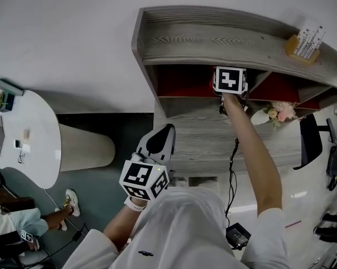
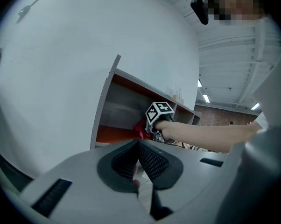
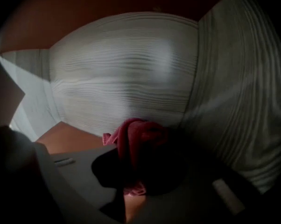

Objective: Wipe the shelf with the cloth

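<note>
Left tool [image 2: 138, 158] sits low by the person's torso, jaws together, nothing between them. Farther out, the right arm reaches into the shelf [image 1: 213, 38]. Right tool [image 3: 140, 171] is inside the upper compartment, clamped on the red cloth [image 3: 138, 139]. Cloth is bunched at the jaw tips, close to the grey wood inner wall, with the red back panel [image 1: 182, 80] around it. A box [image 1: 304, 45] stands on the shelf top.
</note>
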`<state>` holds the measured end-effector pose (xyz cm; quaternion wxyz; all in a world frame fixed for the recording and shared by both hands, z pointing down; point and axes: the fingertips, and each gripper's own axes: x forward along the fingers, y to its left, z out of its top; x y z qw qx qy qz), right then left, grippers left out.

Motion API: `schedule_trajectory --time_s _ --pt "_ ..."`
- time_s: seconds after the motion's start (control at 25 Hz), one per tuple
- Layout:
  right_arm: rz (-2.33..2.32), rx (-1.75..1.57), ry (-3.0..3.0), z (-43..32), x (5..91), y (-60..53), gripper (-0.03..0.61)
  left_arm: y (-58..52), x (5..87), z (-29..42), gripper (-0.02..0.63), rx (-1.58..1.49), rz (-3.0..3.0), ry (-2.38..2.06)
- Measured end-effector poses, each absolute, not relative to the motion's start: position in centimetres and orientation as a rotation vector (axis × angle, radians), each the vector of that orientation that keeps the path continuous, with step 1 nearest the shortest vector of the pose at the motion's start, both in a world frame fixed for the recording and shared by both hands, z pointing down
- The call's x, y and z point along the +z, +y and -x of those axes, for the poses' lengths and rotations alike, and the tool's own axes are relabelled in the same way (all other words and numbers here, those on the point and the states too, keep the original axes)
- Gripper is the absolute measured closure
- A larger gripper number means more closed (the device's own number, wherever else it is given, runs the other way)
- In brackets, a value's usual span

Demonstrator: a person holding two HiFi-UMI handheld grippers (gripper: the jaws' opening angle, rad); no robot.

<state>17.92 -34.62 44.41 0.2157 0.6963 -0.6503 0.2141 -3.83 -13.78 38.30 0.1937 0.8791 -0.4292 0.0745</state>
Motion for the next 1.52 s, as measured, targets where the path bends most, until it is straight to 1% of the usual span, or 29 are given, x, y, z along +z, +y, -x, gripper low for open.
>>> schedule_trajectory --time_s 0.36,0.64,1.0,1.12,1.28,1.52 --pt "-2.22 0.651 -1.72 -19.7 42.9 -33.7 0.508 -14.1 38.3 5.5 0.607 0.193 -2.441 -1.233" --pt "-2.518 0.445 -1.72 -21.0 38.3 -33.6 0.508 -14.2 38.4 6.7 0.607 0.191 -2.425 -1.261" --pt "-2.401 0.272 -1.908 -19.8 38.4 -34.3 0.508 -13.9 38.5 7.1 0.607 0.185 -2.419 -1.272" --pt "-2.295 0.113 -1.991 -17.2 37.5 -34.5 0.508 -13.8 38.4 7.2 0.607 0.184 -2.42 -1.278" --pt "-2.099 -0.098 -2.192 -10.9 34.8 -35.3 0.508 -13.7 38.1 7.3 0.607 0.177 -2.419 -1.292" --pt "-1.892 -0.231 -2.348 -3.1 33.6 -36.2 0.508 -13.4 37.6 8.8 0.607 0.17 -2.402 -1.35"
